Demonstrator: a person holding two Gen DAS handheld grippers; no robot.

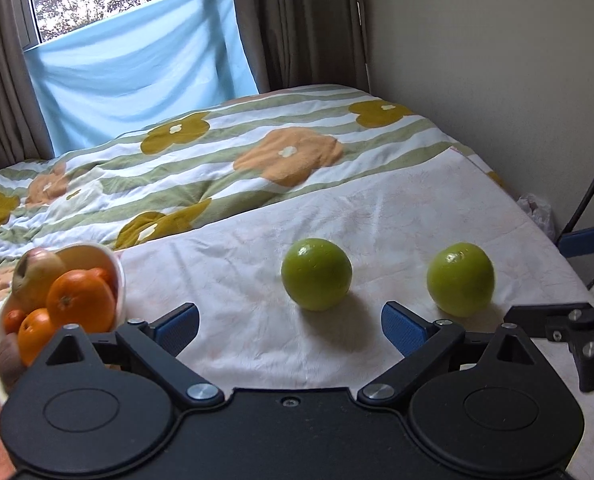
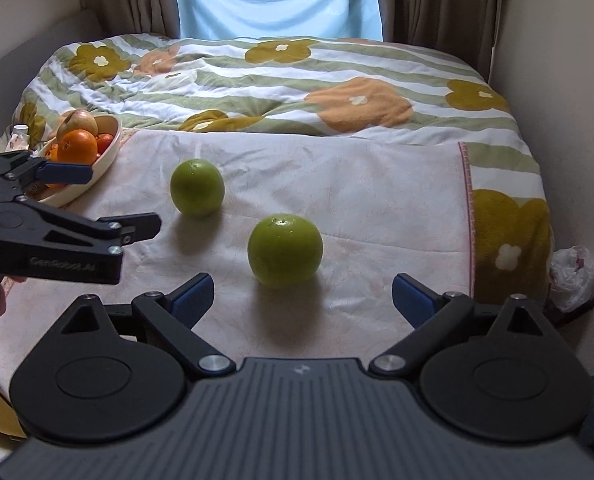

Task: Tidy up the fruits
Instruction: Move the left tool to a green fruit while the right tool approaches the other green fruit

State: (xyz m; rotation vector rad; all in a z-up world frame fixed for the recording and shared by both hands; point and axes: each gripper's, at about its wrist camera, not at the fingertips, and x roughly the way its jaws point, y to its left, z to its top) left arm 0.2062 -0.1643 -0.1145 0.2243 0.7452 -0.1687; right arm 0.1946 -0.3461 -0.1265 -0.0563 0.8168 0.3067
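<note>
1. Both grippers are wide open, holding nothing: right gripper (image 2: pixel 303 298), left gripper (image 1: pixel 289 326).
2. Mid-frame on the bed (image 2: pixel 377 200), near green fruit (image 2: pixel 285 250) sits just ahead of the right one, far green fruit (image 2: pixel 197 192) beyond it, well apart.
3. Upper left: bowl (image 2: pixel 109 152) piled with oranges (image 2: pixel 77 146).

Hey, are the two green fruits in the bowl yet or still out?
Out. Both green fruits lie apart on the cloth; the bowl holds only oranges and brownish fruit.

Two round green fruits (image 2: pixel 197 187) (image 2: pixel 285 251) apart on pale cloth; bowl (image 2: pixel 109 148) of oranges (image 2: pixel 77 147) beside.
</note>
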